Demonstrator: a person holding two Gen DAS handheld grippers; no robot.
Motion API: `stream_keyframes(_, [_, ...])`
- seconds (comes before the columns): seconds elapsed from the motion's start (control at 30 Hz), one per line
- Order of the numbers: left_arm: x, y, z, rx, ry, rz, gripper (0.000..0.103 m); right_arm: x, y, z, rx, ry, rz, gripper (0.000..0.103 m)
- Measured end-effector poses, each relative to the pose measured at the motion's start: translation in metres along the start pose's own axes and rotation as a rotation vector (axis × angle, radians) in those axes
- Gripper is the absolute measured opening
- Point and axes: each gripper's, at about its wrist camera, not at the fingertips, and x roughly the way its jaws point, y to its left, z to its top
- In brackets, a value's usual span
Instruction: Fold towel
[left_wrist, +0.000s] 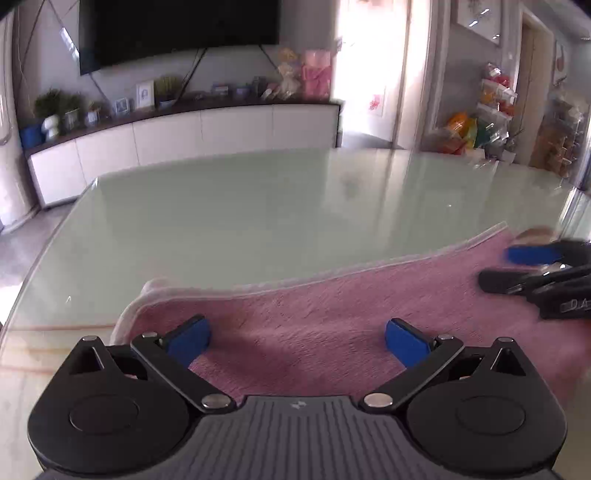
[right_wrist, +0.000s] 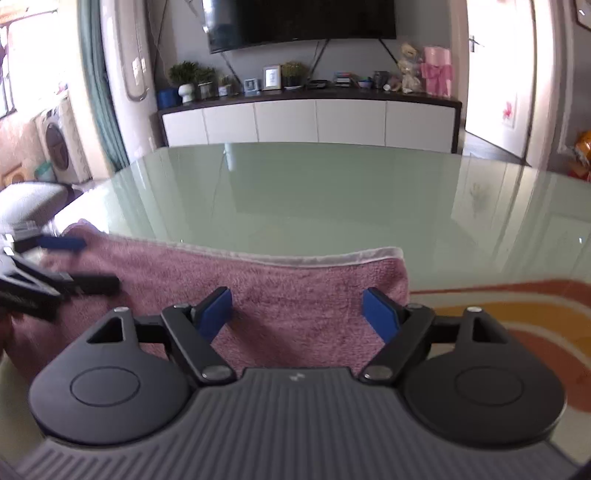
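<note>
Lying flat: pink fluffy terry towel (left_wrist: 332, 306) with a pale trimmed border, spread on the pale green glass surface (left_wrist: 240, 206), near its close edge.
Long axis: running side to side across both views, from one gripper to the other; the trimmed long edge faces the far end of the surface.
Left end: rolled-over pale corner just ahead of the left gripper (left_wrist: 297, 338), seen in the left wrist view.
Right end: squared corner just beyond the right gripper (right_wrist: 297, 310), short edge pointing away from the camera.
Writing: blurred pale letters on the right gripper's body in the left wrist view, reading something like "DA"; the rest is cut off.
Left jaws: spread wide, blue pads (left_wrist: 190, 341) above the pile, nothing gripped.
Right jaws: spread wide too, towel below and between the blue pads (right_wrist: 380, 319), no pinch on the cloth.
Beside the right end: orange and yellow curved pattern (right_wrist: 517, 310) showing through the glass.
</note>
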Motion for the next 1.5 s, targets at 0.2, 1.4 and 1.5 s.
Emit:
stream_keyframes(0.2, [-0.010,0.022,0.000,-0.086,0.022,0.113,0.102,-0.008,-0.005,0.002,0.051,0.016,-0.155,0.089])
stream_keyframes(1.4, [-0.111,-0.023,-0.069,-0.098,0.076,0.243,0.102,-0.108,-0.005,-0.066,0.047,0.049,-0.222,0.090])
stream_keyframes(1.5, [-0.145,-0.028,-0.079,-0.160,0.041,0.216,0.102,-0.137,-0.009,-0.073,0.057,0.013,-0.229,0.089])
